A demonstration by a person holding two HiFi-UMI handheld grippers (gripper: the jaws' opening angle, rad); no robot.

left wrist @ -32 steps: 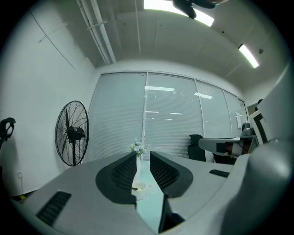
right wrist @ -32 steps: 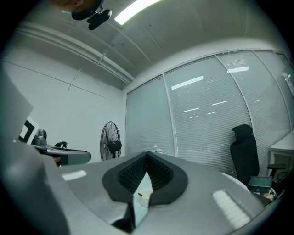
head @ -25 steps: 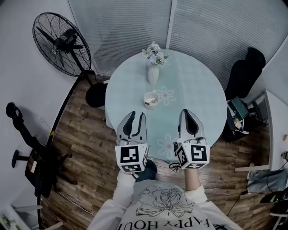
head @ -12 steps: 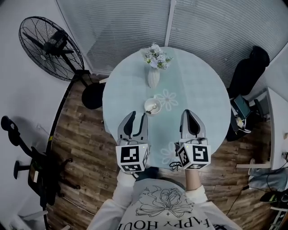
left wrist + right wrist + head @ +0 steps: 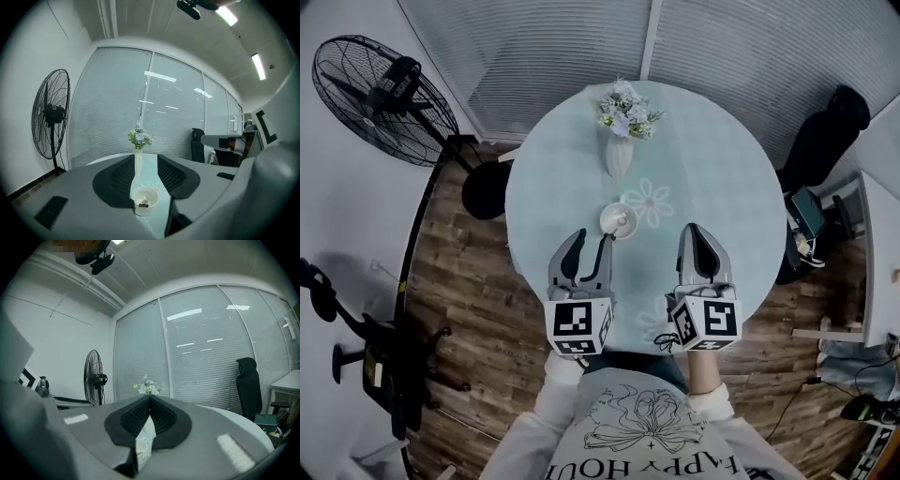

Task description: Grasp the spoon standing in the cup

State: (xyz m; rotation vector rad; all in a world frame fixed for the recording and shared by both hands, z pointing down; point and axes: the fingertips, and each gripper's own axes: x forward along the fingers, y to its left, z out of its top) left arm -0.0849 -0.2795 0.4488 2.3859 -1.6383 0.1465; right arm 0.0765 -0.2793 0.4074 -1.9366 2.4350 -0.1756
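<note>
Left gripper (image 5: 588, 242): jaws apart, just been opening, nothing between the pads. It hangs just short of the cup (image 5: 604, 223), on the near-left side. In the left gripper view the cup shows in the gap between the jaws, not touched. The spoon (image 5: 622, 223) sits inside the cup as a small pale shape with little detail. Right gripper (image 5: 700, 232): tips together, empty, right of the cup and apart from it. The cup stands on the round table (image 5: 722, 178). The vase (image 5: 619, 157) of flowers is beyond the cup, the standing fan (image 5: 380, 98) is far left of it and the black chair (image 5: 825, 131) far right.
</note>
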